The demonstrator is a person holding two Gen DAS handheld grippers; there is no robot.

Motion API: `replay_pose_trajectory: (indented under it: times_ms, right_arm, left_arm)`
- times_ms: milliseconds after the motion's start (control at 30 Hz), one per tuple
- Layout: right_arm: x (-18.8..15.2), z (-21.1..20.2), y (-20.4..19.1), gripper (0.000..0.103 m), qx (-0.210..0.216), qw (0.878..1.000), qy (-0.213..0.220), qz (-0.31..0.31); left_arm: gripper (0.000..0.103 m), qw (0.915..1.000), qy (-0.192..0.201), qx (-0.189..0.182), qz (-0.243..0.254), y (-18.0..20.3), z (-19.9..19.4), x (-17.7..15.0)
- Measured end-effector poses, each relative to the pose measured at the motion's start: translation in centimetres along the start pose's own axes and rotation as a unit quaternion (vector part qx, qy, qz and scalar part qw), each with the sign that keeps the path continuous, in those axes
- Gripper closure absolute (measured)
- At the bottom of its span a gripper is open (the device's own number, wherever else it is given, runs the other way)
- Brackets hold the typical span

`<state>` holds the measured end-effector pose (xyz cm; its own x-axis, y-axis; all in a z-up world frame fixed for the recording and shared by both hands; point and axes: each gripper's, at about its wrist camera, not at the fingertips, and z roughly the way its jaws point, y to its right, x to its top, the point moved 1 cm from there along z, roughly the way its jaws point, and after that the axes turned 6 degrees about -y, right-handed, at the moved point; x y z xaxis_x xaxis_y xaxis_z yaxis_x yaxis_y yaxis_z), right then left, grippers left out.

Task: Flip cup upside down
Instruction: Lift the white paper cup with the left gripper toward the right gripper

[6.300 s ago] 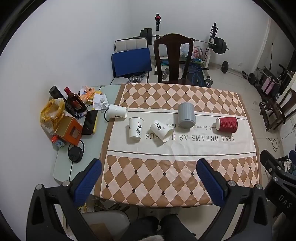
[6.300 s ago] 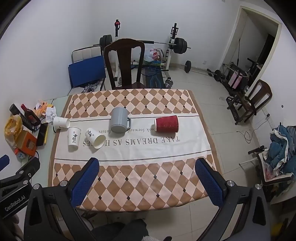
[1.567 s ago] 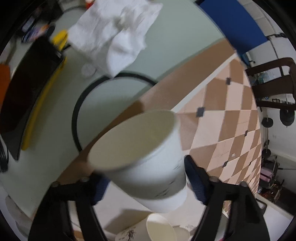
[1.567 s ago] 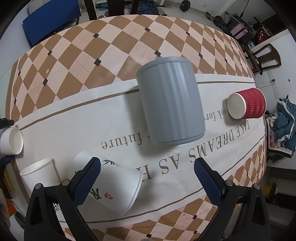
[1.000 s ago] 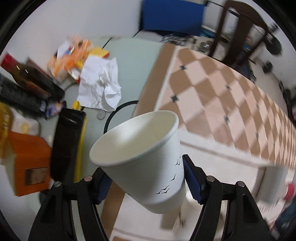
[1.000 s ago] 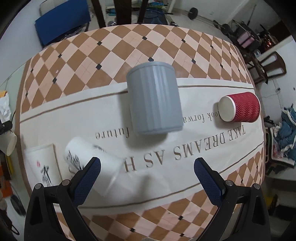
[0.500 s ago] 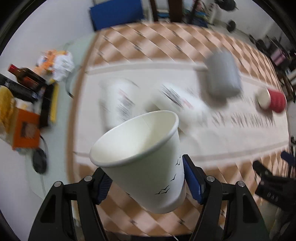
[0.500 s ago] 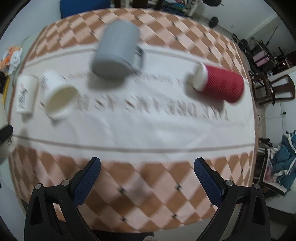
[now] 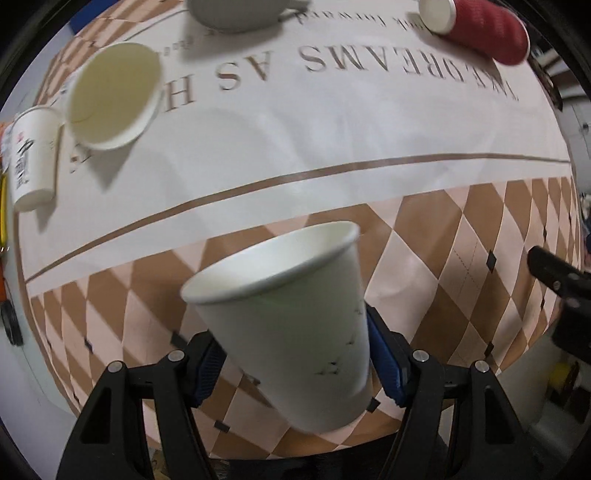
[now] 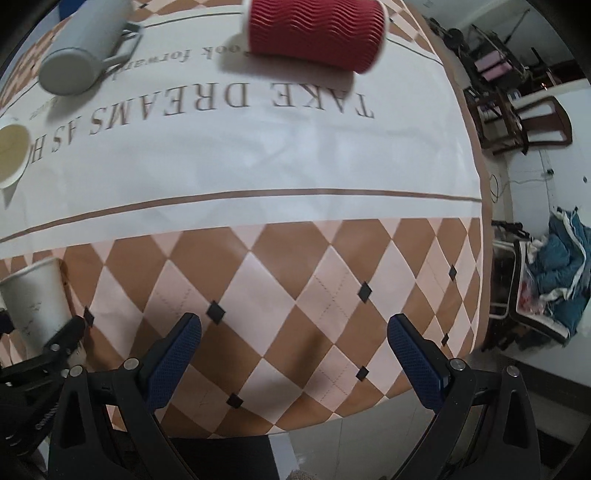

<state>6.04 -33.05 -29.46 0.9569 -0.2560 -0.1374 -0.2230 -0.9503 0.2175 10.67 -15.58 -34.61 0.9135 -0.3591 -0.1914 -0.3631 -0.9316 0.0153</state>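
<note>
My left gripper (image 9: 295, 354) is shut on a white paper cup (image 9: 291, 317), mouth pointing away from the camera, held above the near checkered part of the tablecloth (image 9: 443, 236). The same cup shows at the left edge of the right wrist view (image 10: 37, 299). My right gripper (image 10: 293, 350) is open and empty over the near checkered part of the cloth. A red ribbed cup (image 10: 314, 33) lies on its side at the far end.
A grey mug (image 10: 81, 48) lies on its side on the white band. A white paper cup (image 9: 110, 96) lies with its mouth toward me. Another paper cup (image 9: 31, 158) is at the far left. Chairs and clothes (image 10: 561, 280) are to the right.
My left gripper has carried the white cup from the table's left side to over the near checkered area. My right gripper has drawn back toward the table's near right edge.
</note>
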Motion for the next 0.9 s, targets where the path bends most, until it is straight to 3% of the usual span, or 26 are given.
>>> replay_pose_trajectory:
  times_ms: [167,267,367,633,800,900]
  right_arm:
    - [0.5,0.5,0.7,0.001,-0.004,1.0,-0.001,0.022]
    - [0.6,0.7,1.0,0.001,-0.001,0.999,-0.003,0.033]
    - [0.6,0.6,0.9,0.001,0.003,0.999,-0.002,0.035]
    - [0.3,-1.4,0.6,0.001,0.019,0.999,0.026,0.038]
    - [0.1,-3.9,0.2,0.001,0.047,0.997,0.055,0.007]
    - [-0.4,-6.3,-1.3,0.007,0.042,0.994,0.082,-0.06]
  left_arm:
    - [0.034,0.9998,0.001,0.001,0.02,0.0,0.2,1.5]
    - [0.016,0.9996,-0.001,-0.022,0.018,-0.2,0.1,2.1]
    - [0.005,0.9988,0.005,-0.048,0.004,-1.1,-0.2,2.7]
    - [0.0,0.9968,0.039,-0.063,-0.029,-3.3,-3.1,2.3]
    - [0.0,0.9918,0.086,-0.07,-0.064,-5.5,-7.1,1.0]
    - [0.0,0.9884,0.125,-0.03,-0.082,-9.1,-9.5,-1.2]
